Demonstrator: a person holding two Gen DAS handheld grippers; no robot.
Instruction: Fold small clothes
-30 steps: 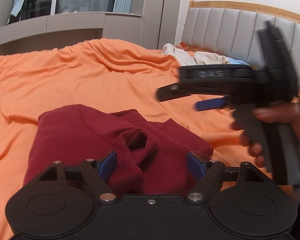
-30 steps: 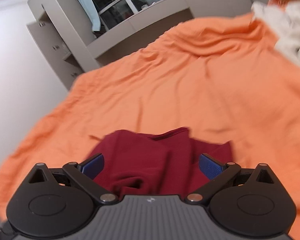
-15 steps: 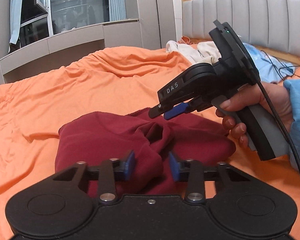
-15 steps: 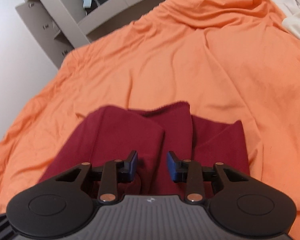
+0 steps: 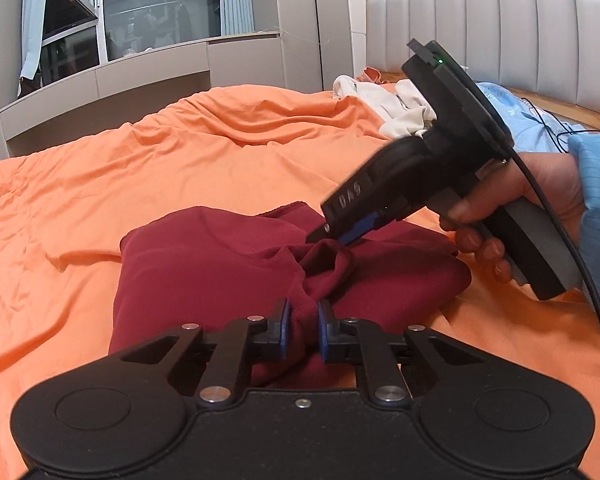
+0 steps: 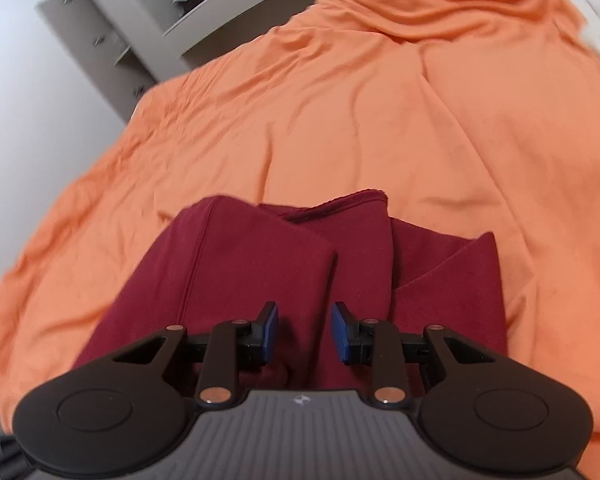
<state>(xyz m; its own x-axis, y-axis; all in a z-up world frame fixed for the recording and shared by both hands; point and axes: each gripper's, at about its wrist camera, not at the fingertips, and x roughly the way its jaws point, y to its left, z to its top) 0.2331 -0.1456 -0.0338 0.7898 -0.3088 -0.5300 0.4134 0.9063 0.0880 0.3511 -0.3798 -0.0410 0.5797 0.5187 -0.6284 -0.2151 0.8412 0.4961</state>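
A dark red garment (image 5: 204,272) lies crumpled on the orange bed sheet (image 5: 180,168). My left gripper (image 5: 302,328) is at its near edge. Its jaws are closing, and the blue pads pinch a bunched ridge of the red cloth. In the left wrist view my right gripper (image 5: 332,236) is held by a hand (image 5: 540,188). It points down at the garment's far middle, where the cloth rises to its tips. In the right wrist view the right gripper (image 6: 305,334) is closing on a raised fold of the garment (image 6: 240,264), which fills the gap between its pads.
White clothes (image 5: 384,100) and a light blue garment (image 5: 528,128) are piled by the padded headboard (image 5: 540,40). A black cable (image 5: 592,272) hangs from the right gripper. Grey cabinets under a window (image 5: 140,80) stand past the bed's far edge. Bare orange sheet (image 6: 380,120) spreads beyond the garment.
Both grippers went from wide open to closed on the red cloth. The right gripper came down from above the bed onto the garment's middle, and the cloth has bunched up between the two.
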